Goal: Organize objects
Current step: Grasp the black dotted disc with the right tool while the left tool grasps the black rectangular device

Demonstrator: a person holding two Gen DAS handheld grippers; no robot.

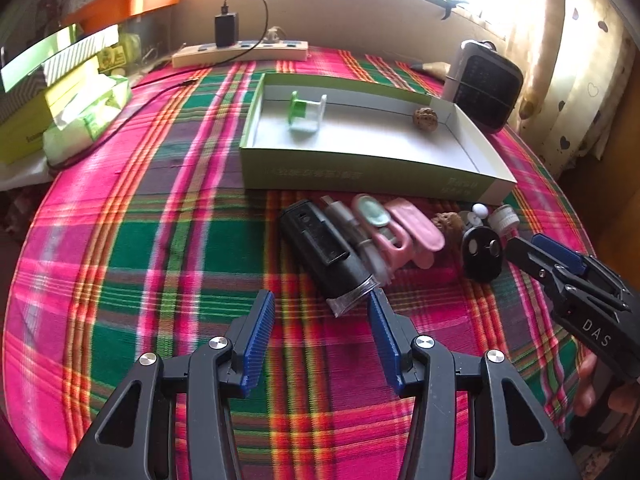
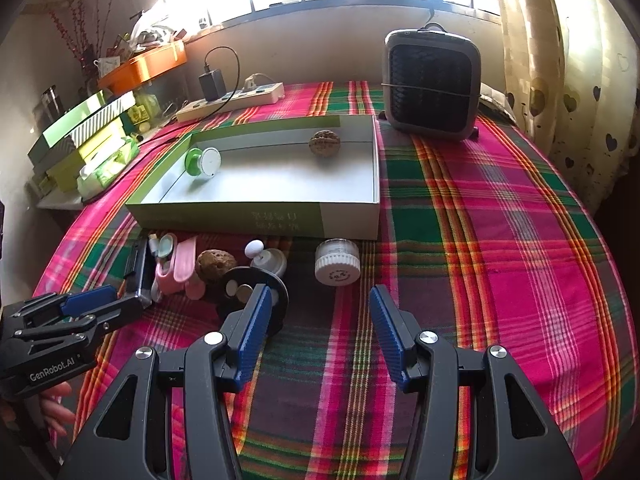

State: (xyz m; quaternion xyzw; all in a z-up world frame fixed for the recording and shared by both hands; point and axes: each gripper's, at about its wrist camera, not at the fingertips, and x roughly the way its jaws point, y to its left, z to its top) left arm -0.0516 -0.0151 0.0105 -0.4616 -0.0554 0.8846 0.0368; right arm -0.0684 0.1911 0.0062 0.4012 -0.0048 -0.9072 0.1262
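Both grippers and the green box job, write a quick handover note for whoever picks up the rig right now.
Left gripper: open, empty, over the cloth near the black device.
Right gripper: open, empty, beside the black disc.
Done: green-and-white spool and one walnut lie in the green box.
Left, all on the tablecloth in front of the box: black device, pink clip, second walnut, black disc, small white knob piece, white-capped jar.
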